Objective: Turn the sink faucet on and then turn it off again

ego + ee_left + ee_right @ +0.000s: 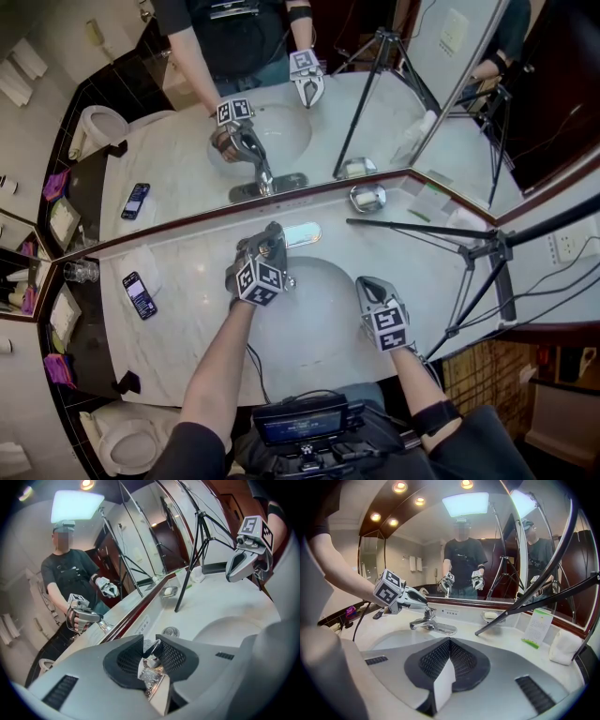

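Chrome single-lever faucet (427,622) stands at the back edge of the basin (314,314), against the mirror, set into a pale marble counter (192,309). The left gripper (267,242) reaches onto the faucet from the front, and its own view shows its pads pinching the tip of the lever handle (151,648) from both sides. The right gripper (367,289) hangs to the right of the faucet, above the basin's right side. Its jaws are pressed together with nothing between them, and it is well apart from the faucet.

No stream shows under the spout in the right gripper view, so the water looks to be off. The step in hand is most likely the first one, turning the faucet on, with the grip taken and the lever not yet worked.

The next move calls for the left gripper to keep its pinch and lever the handle about its pivot, probably upward, until water runs, and then to bring it back down. The smooth, tapered metal could slip out of the pads if the pull goes off line.
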The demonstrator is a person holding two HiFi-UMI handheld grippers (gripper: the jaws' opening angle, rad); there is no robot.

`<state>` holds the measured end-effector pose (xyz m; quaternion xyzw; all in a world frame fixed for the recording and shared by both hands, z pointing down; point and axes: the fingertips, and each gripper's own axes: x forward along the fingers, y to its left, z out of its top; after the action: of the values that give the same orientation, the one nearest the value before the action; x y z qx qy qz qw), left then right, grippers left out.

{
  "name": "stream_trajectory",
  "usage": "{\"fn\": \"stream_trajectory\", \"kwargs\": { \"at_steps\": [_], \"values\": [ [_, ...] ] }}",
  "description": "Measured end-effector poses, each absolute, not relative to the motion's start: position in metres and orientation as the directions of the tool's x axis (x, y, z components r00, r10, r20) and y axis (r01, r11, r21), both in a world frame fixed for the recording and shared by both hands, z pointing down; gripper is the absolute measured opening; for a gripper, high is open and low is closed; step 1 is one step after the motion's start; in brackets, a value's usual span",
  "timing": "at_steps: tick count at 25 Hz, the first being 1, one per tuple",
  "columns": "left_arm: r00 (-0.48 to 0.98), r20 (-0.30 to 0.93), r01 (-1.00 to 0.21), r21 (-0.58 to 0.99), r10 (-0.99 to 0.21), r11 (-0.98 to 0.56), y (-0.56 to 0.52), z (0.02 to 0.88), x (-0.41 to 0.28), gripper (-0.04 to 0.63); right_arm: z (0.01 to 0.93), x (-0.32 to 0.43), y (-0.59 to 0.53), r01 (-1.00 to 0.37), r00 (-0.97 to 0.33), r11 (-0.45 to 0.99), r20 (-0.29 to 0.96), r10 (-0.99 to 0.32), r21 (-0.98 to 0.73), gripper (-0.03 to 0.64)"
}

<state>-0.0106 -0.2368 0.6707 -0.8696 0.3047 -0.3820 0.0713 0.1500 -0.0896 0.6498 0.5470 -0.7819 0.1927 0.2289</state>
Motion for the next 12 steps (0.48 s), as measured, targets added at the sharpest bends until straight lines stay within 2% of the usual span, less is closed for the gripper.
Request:
{"fn": "stream_trajectory", "kwargs": {
  "at_steps": [12],
  "values": [
    [0.521, 0.608, -0.401, -0.447, -0.600, -0.800, -0.198, 0.648, -0.021, 0.094, 0.645, 0.136, -0.083, -0.930, -0.331, 0.363, 0.542, -0.773, -0.051, 0.020]
  ]
}}
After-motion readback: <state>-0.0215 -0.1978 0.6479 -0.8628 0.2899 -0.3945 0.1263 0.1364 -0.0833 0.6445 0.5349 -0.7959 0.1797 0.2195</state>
